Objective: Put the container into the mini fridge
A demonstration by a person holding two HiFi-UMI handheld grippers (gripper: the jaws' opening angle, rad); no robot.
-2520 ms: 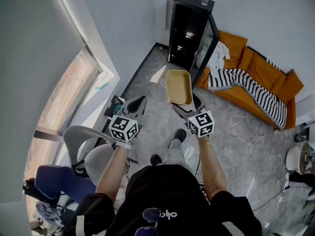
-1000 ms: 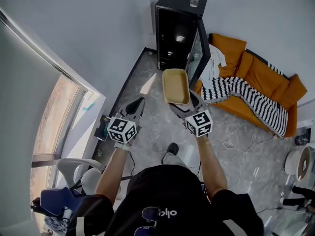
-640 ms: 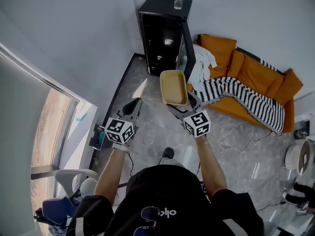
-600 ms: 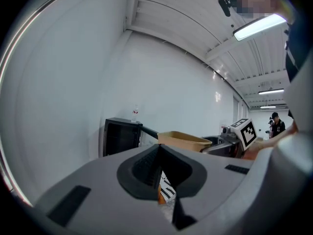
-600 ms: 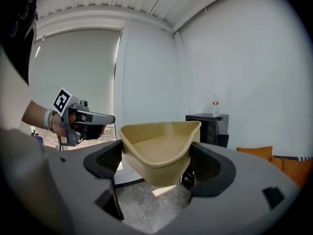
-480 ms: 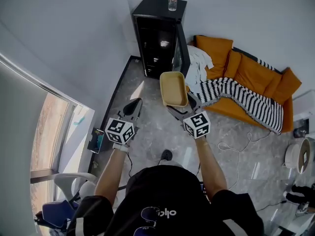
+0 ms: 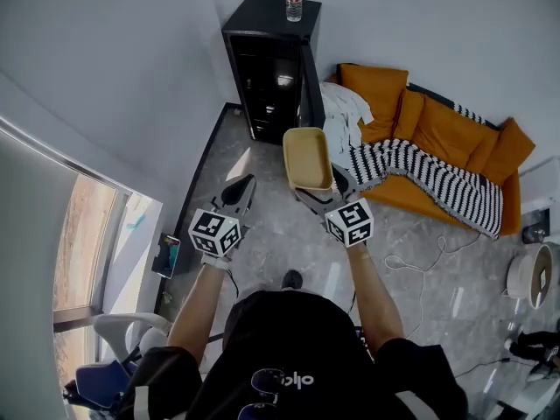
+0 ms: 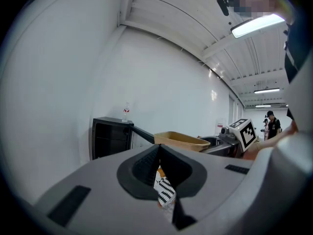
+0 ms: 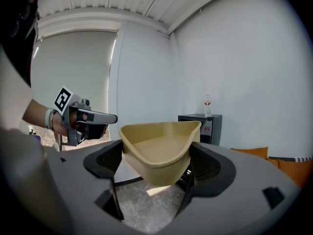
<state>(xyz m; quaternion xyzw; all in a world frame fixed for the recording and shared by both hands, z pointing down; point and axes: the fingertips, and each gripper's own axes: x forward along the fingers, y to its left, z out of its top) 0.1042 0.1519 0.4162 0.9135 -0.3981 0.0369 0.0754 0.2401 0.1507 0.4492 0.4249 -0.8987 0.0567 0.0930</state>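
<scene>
My right gripper point(image 7: 325, 185) point(image 9: 157, 166) is shut on a tan, empty, open-topped container point(image 7: 306, 157) point(image 9: 157, 148), its pads pressing the container's two sides, and holds it level in the air. Ahead stands the black mini fridge point(image 7: 268, 66) point(image 9: 204, 127) point(image 8: 110, 136) against the wall, its glass door point(image 7: 309, 86) swung open. The container point(image 8: 182, 141) hangs short of the fridge's open front. My left gripper point(image 7: 240, 189) point(image 8: 159, 156) is shut and empty, held left of the container at about the same height.
A water bottle point(image 7: 294, 3) stands on the fridge top. Right of the fridge an orange sofa point(image 7: 442, 138) carries a striped blanket point(image 7: 437, 174) and white cloth point(image 7: 341, 112). Cables point(image 7: 420, 252) lie on the grey tiled floor. A window point(image 7: 83, 234) and chair point(image 7: 122, 331) are at left.
The view has advanced toward the fridge, which now sits more to the left and nearer. The right gripper still holds the container out front; the left gripper keeps its place beside it.
</scene>
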